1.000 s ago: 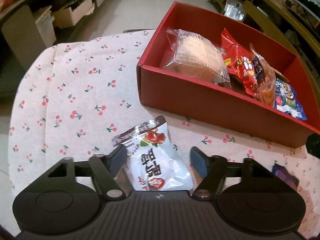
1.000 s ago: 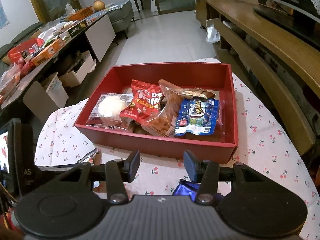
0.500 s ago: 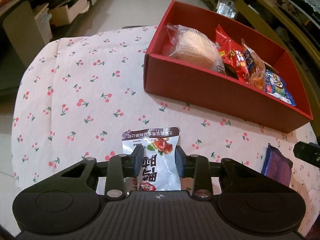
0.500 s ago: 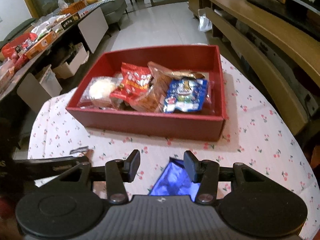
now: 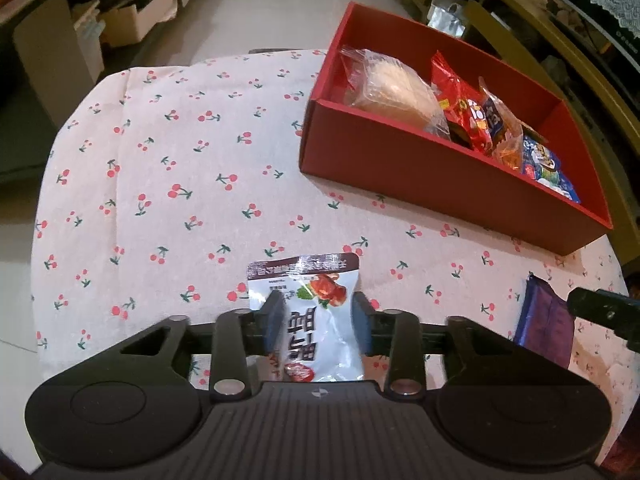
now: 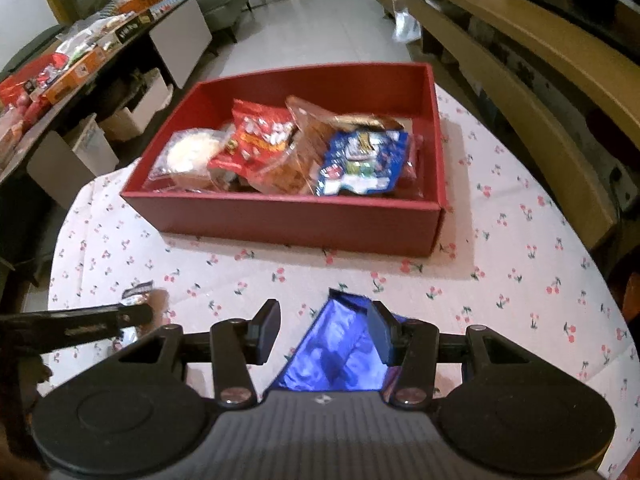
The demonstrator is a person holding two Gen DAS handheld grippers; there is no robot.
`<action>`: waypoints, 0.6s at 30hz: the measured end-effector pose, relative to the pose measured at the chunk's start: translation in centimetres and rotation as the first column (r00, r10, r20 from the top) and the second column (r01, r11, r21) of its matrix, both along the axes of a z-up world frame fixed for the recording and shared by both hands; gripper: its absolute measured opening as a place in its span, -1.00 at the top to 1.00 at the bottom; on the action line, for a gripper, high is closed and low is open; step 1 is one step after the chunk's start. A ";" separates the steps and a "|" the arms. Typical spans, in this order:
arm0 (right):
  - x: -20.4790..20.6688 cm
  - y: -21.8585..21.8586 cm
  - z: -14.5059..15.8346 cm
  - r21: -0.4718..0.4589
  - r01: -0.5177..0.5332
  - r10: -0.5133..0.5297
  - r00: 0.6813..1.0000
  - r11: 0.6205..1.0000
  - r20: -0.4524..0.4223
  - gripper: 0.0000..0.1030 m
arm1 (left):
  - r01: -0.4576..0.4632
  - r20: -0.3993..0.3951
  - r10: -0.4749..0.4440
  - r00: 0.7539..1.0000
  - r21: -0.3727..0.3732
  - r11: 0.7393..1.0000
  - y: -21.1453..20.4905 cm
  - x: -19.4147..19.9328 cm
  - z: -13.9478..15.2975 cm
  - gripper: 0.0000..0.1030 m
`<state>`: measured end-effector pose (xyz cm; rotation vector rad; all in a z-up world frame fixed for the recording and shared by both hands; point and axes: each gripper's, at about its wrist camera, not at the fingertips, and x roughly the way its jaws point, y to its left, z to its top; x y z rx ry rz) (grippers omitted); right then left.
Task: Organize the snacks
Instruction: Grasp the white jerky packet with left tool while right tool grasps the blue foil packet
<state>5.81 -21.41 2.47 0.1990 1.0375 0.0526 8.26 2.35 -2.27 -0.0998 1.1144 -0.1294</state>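
On my left, the white packet sits right between the fingers of my left gripper, its long axis running straight out ahead of me, its printed top edge poking beyond the fingertips. The pads are in against both side edges: I'd call that clamped on the packet, narrow gap, film pinched between. Whether it's off the cloth I can't tell. The red box lies ahead and to the right of this hand, well apart, its near wall facing me, so my next move is forward and right, up over that wall.

Over to the right: the blue packet lies on the cloth under my right gripper, long axis pointing ahead toward the box. Fingers here are apart. The right pad overlaps the packet's right edge, touching or just over it; the left pad stands clear of it. Nothing is held there yet. The box sits straight ahead, already crowded with snacks. Free room shows along its far wall.
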 end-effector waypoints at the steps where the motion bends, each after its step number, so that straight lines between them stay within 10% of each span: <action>1: 0.1 -0.1 -0.2 0.004 0.005 -0.005 1.000 1.000 -0.010 -0.07 | -0.005 0.003 0.005 1.000 0.002 1.000 0.2 0.0 0.0 -0.33; 11: 0.3 0.2 -0.8 0.004 -0.004 0.005 0.999 1.000 -0.033 -0.08 | 0.005 -0.031 -0.004 1.000 0.014 1.000 -0.6 -0.1 -0.8 -0.52; 18: 0.4 -1.0 -1.4 0.003 0.039 -0.039 0.998 0.999 -0.056 -0.10 | 0.037 -0.008 -0.036 0.999 0.077 0.996 -1.9 -0.7 -0.8 -0.18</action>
